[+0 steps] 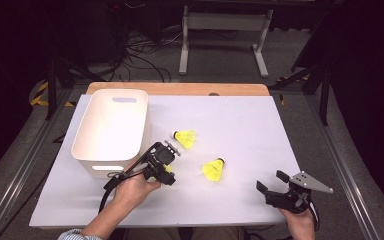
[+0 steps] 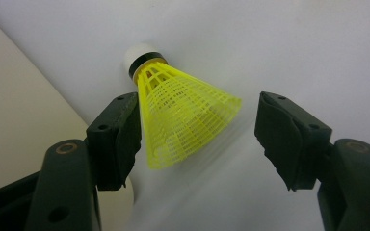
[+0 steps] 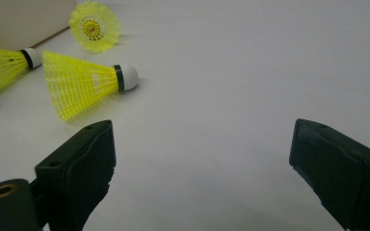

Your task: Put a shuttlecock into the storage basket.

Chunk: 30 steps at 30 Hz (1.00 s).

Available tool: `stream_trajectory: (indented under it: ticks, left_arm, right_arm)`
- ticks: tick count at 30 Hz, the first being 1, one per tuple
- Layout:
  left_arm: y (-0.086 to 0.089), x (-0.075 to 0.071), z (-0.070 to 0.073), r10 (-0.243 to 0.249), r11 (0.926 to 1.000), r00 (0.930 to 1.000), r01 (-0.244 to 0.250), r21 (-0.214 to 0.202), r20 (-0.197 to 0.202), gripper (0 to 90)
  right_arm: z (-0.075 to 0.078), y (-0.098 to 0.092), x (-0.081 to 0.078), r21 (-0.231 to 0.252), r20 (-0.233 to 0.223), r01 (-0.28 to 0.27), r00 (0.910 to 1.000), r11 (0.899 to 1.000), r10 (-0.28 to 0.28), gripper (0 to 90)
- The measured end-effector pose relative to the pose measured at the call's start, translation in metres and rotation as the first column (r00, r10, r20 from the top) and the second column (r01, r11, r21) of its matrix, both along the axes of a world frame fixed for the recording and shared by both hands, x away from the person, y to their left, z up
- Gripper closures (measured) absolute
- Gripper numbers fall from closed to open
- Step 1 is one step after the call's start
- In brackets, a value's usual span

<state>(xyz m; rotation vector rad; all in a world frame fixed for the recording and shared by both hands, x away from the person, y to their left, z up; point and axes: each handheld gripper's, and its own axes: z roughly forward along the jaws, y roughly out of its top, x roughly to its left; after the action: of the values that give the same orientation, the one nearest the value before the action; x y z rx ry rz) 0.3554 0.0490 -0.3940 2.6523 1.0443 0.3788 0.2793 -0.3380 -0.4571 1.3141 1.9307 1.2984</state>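
1. The table (image 1: 260,200) is the biggest thing. It has a flat, smooth white sheet on top & a wood edge at the back. The sheet gives a plain, even place to work on, so the small bright things are easy to spot.
2. Next is the white bin (image 1: 87,150), at the left. It is a deep plastic tub w/ round corners, a slot handle in each end wall & an open top. It sits right by the work, prob. so things can be dropped in w/o a long reach.
3. The left gripper (image 1: 172,150) is black & hard. Its jaws are spread wide, one on each side of a shuttle. The pads don't squeeze it yet; one pad is v. close to the net. I think it is lined up to grab.
4. The right gripper (image 1: 272,180) waits near the front right edge. Jaws spread wide too, nothing betw. them. I guess it keeps out of the way.
5. The far shuttle (image 1: 186,138) lies on its side just beside the bin. It is a yellow plastic net cone w/ a round white tip & a black band.
6. The near shuttle (image 1: 213,170) looks the same. It lies on the sheet betw. the 2 grippers, apart from both.
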Motion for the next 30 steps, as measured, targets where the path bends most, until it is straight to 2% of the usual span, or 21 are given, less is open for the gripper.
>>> stream_trajectory:
  ticks: [6, 17, 30]
  left_arm:
    - [-0.001, 0.002, -0.003, -0.001, 0.9994, 1.0, 0.001, 0.034, -0.003, 35.0]
    - [0.0, 0.005, -0.009, 0.011, 0.9983, 0.9996, -0.009, 0.057, -0.025, 37.9]
    - [-0.001, 0.008, -0.012, 0.015, 0.9968, 0.9997, -0.013, 0.079, -0.021, 46.6]
  right_arm:
    - [0.0, 0.0, 0.0, -0.001, -0.001, -0.001, 1.0, 1.0, 0.001, 9.5]
    - [0.0, 0.0, 0.0, 0.0, -0.001, -0.003, 1.0, 1.0, 0.003, 9.5]
    - [0.0, 0.0, 0.0, 0.005, 0.002, 0.003, 1.0, 1.0, -0.003, 9.6]
